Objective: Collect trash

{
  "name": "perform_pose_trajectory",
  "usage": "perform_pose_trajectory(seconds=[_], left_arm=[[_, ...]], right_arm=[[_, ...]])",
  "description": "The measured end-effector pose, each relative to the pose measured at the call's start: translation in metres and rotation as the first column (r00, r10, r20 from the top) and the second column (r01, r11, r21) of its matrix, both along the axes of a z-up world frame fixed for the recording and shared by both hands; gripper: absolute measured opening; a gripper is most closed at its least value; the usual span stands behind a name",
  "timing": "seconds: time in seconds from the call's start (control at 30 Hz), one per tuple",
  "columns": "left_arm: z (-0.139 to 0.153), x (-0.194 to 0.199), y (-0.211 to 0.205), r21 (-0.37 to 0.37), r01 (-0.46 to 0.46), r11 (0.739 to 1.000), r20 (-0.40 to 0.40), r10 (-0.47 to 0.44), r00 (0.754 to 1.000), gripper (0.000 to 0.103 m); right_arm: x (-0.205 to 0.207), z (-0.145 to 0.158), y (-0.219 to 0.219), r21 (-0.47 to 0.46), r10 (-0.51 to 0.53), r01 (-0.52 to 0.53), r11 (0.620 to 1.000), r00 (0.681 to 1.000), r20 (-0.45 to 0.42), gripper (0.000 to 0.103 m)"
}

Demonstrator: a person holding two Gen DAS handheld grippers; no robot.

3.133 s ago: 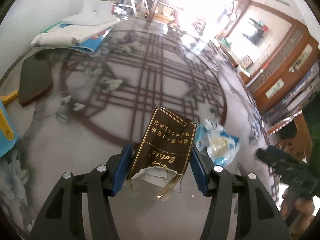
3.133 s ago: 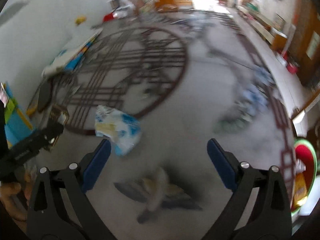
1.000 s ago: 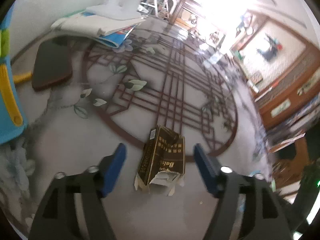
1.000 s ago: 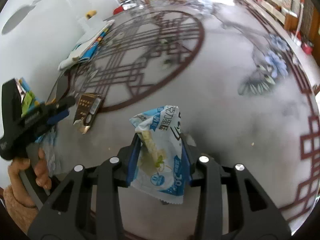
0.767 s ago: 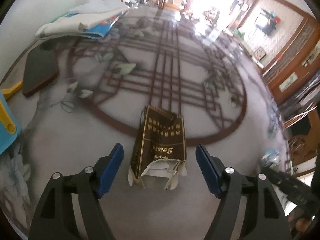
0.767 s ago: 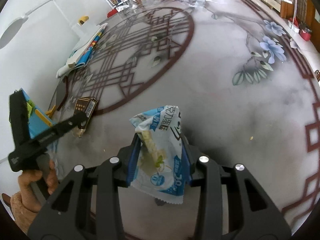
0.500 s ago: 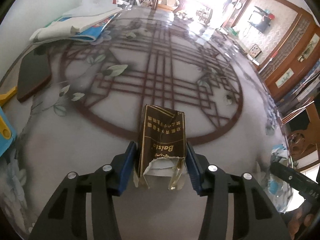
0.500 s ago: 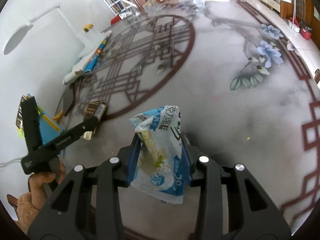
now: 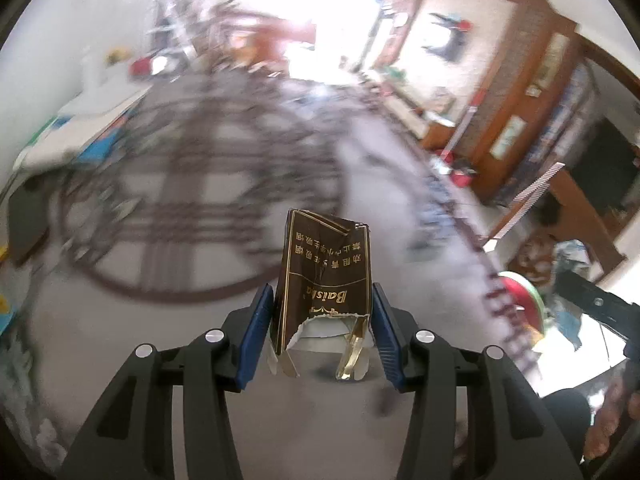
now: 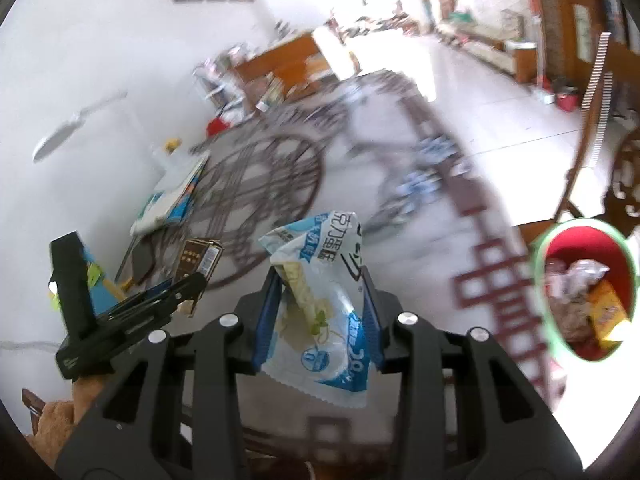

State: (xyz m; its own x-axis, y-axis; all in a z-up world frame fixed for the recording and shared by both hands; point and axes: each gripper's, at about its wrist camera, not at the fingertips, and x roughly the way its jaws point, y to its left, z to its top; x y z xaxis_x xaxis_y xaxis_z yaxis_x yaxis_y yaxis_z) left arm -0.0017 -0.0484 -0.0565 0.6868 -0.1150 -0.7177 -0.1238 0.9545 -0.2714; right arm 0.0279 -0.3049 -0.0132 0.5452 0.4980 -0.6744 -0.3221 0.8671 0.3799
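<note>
Since half a second ago the left hand-held gripper (image 9: 322, 330) has lifted its torn brown carton (image 9: 325, 276) clear of the patterned desk (image 9: 120, 320), and the blurred background suggests a swing toward 3 o'clock. In the left wrist view the blue pads pinch the carton's two sides, its ripped end hanging toward the camera. The red bin (image 9: 524, 304) shows at 3 o'clock past the desk edge. To do the step well, the grip should stay firm until the carton is over the bin.

In the right wrist view the right hand-held gripper (image 10: 318, 316) is clamped on a blue-and-white wrapper (image 10: 320, 300), held upright. The bin (image 10: 538, 280), already holding rubbish, sits at 3 o'clock below the desk; the left gripper trails at 9 o'clock, tilted upward.
</note>
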Motion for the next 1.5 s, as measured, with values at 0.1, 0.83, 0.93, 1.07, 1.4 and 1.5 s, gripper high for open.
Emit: perform_pose_trajectory(seconds=[0.1, 0.83, 0.93, 1.07, 1.4, 1.5], left_arm=[[0.02, 0.006, -0.037, -0.022, 0.071, 0.997, 0.05, -0.07, 0.996, 0.046], [0.043, 0.084, -0.25, -0.033, 0.513, 0.858, 0.102, -0.508, 0.855, 0.046], [0.036, 0.106, -0.278, -0.055, 0.564, 0.824, 0.081, -0.559, 0.825, 0.046], [0.027, 0.122, -0.312, -0.091, 0.636, 0.766, 0.057, -0.633, 0.772, 0.052], [0.046, 0.098, -0.305, 0.013, 0.561, 0.828, 0.179, -0.554, 0.813, 0.095], [0.064, 0.081, -0.281, 0.061, 0.488, 0.871, 0.252, -0.487, 0.836, 0.095]], right_arm=[[-0.005, 0.01, -0.035, 0.01, -0.084, 0.084, 0.996, 0.996, 0.036, 0.037], [0.013, -0.038, -0.219, 0.037, -0.463, 0.462, 0.886, 0.887, -0.005, 0.037], [0.027, -0.053, -0.239, 0.022, -0.493, 0.494, 0.869, 0.869, -0.033, 0.037], [0.039, -0.071, -0.256, -0.007, -0.512, 0.512, 0.859, 0.856, -0.07, 0.047], [0.036, -0.071, -0.257, -0.044, -0.578, 0.577, 0.816, 0.815, -0.036, 0.084], [0.029, -0.049, -0.237, -0.072, -0.57, 0.573, 0.816, 0.819, 0.064, 0.094]])
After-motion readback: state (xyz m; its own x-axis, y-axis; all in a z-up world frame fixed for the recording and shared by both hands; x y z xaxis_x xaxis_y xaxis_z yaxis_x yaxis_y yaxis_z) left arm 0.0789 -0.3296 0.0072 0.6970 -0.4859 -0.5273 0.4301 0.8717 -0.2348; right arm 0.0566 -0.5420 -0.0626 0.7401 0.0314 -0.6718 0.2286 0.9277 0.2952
